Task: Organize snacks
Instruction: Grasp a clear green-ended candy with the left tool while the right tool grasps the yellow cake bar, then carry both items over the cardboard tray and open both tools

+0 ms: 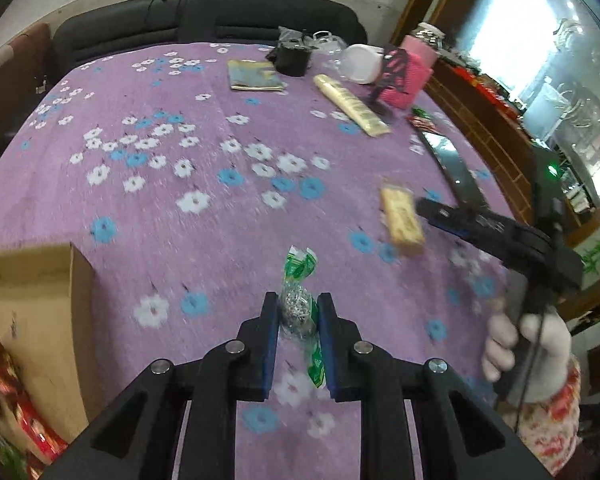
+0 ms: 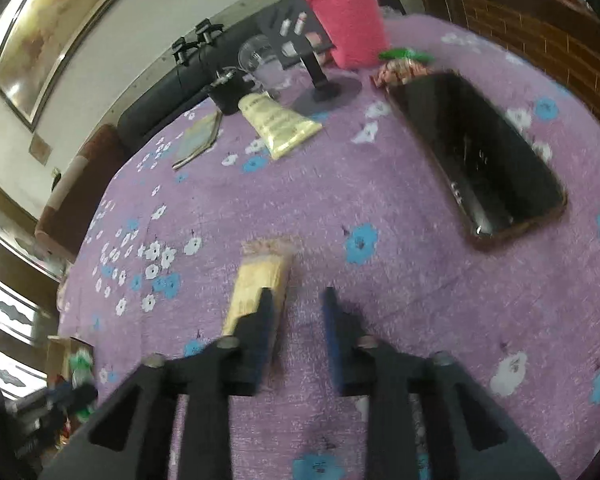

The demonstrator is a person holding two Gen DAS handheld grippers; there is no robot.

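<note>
Your left gripper (image 1: pixel 298 312) is clamped on the green candy (image 1: pixel 300 300), probably box (image 1: pixel 36 320)-bound on your left, while your right gripper (image 2: pixel 298 300) hangs apart beside the yellow bar (image 2: pixel 260 284), likely lining up that grab.

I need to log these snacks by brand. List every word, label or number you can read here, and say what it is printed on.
No text can be read.
Yellow rectangular wrapped snack bar: dark print, blurred.
Long cream-coloured tube: rows of print, too small.
Green-and-clear plastic snack packet, held in the left gripper: markings illegible.
Red snack bag in the brown cardboard box: blurred.
</note>
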